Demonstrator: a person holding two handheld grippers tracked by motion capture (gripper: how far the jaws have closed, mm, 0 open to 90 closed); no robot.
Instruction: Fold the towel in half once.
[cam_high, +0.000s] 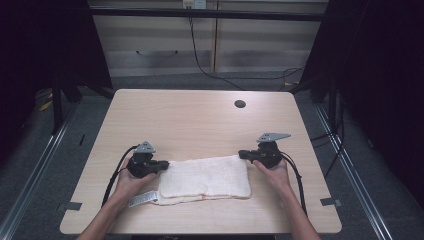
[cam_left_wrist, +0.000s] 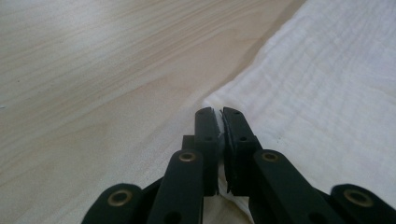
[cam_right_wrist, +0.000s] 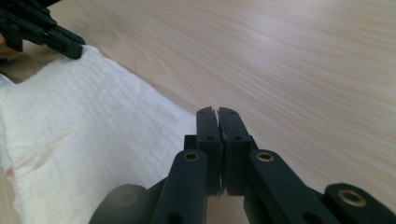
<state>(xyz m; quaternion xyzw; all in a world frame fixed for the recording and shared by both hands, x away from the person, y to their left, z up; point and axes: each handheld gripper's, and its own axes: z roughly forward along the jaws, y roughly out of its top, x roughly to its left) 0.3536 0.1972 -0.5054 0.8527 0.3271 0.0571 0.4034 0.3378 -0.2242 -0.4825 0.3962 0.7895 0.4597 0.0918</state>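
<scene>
Jaws on both grippers are pinched together on cloth. In the left gripper view the left gripper (cam_left_wrist: 218, 114) has a thin white fold caught between its pads at the far left corner of the towel (cam_left_wrist: 322, 88). In the right gripper view the right gripper (cam_right_wrist: 217, 113) stands closed at the towel's (cam_right_wrist: 88, 126) far right corner; a sliver of white shows between the pads, so a grip on the corner is the likely reading.

Position of the work: the towel (cam_high: 206, 178) lies folded into a long band on the near part of the table (cam_high: 200, 115), between the left gripper (cam_high: 162, 165) and the right gripper (cam_high: 245, 154). A white label (cam_high: 143, 199) sticks out at its near left end.

Step in hand, as judged: both far corners are secured, ready for a fold. The next move calls for lifting both corners together, keeping them level and the cloth taut, then carrying the far edge over toward the person and laying it on the near edge.

Points hard to make out:
- How many layers each gripper holds cannot be told.
- From the high view, the grippers' bodies cover the jaw tips.
- A faint reddish mark shows near the towel's edge; its nature is unclear.
- Both forearms are cut off at the bottom edge.
</scene>
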